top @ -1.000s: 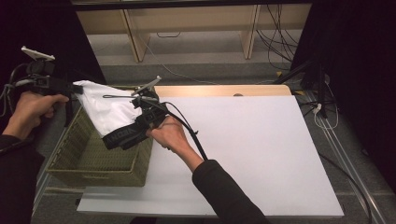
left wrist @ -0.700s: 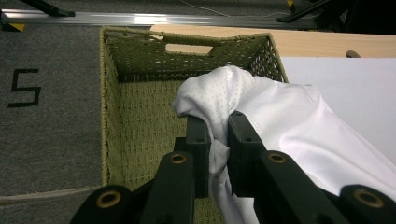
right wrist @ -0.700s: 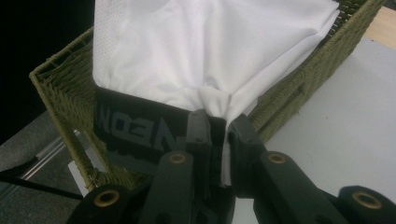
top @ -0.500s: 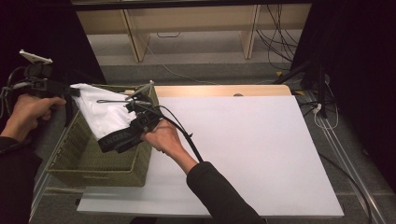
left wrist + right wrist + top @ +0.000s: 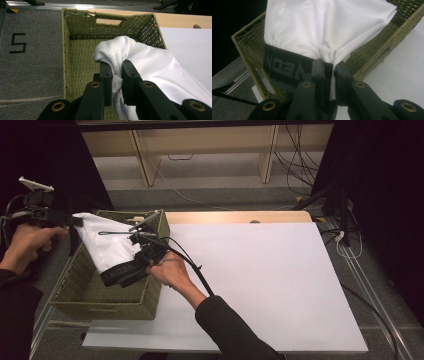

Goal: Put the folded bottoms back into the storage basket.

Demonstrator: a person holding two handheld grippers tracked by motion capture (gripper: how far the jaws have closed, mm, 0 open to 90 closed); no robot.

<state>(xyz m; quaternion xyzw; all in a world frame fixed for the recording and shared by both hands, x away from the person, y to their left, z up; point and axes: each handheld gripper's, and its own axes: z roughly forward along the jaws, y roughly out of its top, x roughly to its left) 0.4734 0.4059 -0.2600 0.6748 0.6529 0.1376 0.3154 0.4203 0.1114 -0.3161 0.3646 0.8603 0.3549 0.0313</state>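
A white garment (image 5: 106, 246) with a black lettered band (image 5: 121, 271) hangs stretched between both grippers over a green woven basket (image 5: 100, 303) at the table's left end. My left gripper (image 5: 75, 221) is shut on the garment's upper corner, at the basket's far left. In the left gripper view the jaws (image 5: 117, 65) pinch a fold of the white cloth (image 5: 152, 65) above the basket's bottom (image 5: 77, 62). My right gripper (image 5: 141, 262) is shut on the lower edge beside the band. Its jaws (image 5: 329, 63) clamp bunched cloth (image 5: 324, 27) next to the band (image 5: 287, 66), over the basket rim (image 5: 372, 56).
The white tabletop (image 5: 260, 280) stretches to the right of the basket, with a wooden strip (image 5: 235, 217) along its far edge. Cables (image 5: 345, 235) hang at the right. Grey floor with a marked "5" (image 5: 18, 43) lies left of the basket.
My right hand has shifted a little to the left with the garment, bringing the cloth further over the basket. The left hand has hardly moved.
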